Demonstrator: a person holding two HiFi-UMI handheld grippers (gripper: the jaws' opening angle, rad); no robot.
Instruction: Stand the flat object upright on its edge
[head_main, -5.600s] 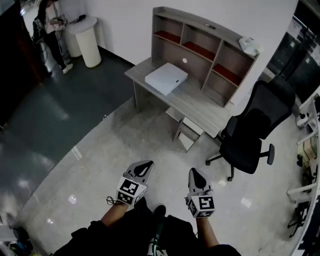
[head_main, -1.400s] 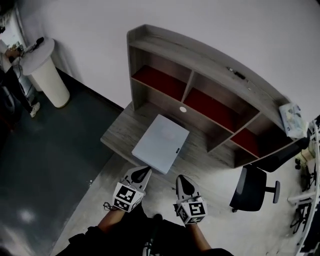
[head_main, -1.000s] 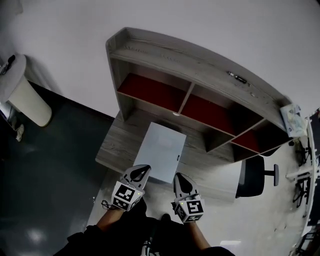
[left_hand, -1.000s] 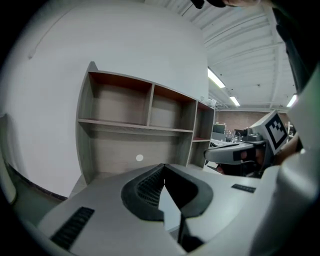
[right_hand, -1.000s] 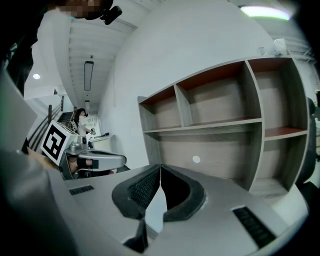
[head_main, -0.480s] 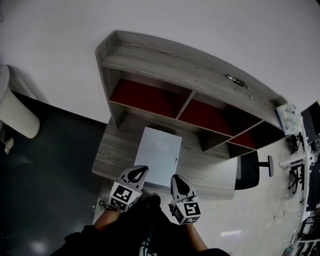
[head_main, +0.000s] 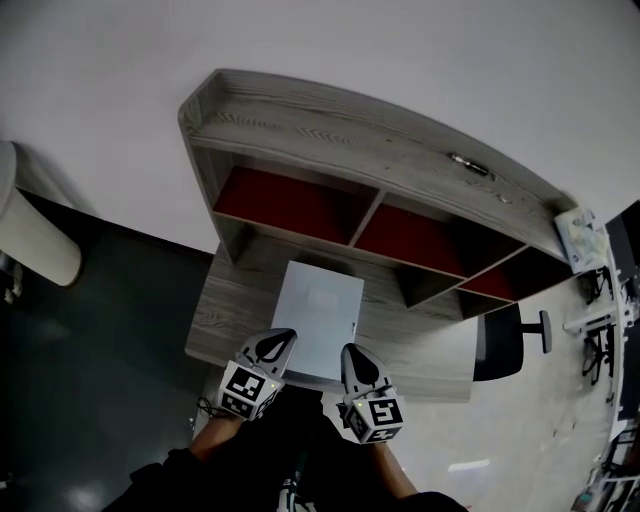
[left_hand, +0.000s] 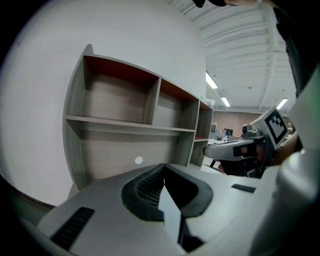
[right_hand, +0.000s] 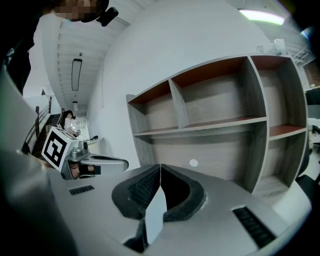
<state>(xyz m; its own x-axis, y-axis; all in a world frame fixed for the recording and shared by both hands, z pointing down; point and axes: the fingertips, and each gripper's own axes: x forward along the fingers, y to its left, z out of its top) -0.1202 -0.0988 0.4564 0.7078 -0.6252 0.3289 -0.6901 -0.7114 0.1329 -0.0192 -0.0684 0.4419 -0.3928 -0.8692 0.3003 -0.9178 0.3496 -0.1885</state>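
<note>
A flat white box lies on the grey wooden desk, in front of the shelf unit. In the head view my left gripper hovers at the box's near left corner, jaws shut and empty. My right gripper is at the box's near right edge, also shut with nothing held. In the left gripper view the left gripper points at the shelf unit, and the right gripper shows at its right. The right gripper view has the right gripper closed, with the left gripper beside it. The box is hidden in both gripper views.
A shelf unit with red-backed compartments rises behind the desk against the white wall. A black office chair stands at the desk's right end. A white round stand is at the left over dark floor.
The view has closed in on the desk. Both grippers have advanced from over the floor to the desk's near edge, at the box's near corners. Both stayed shut.
</note>
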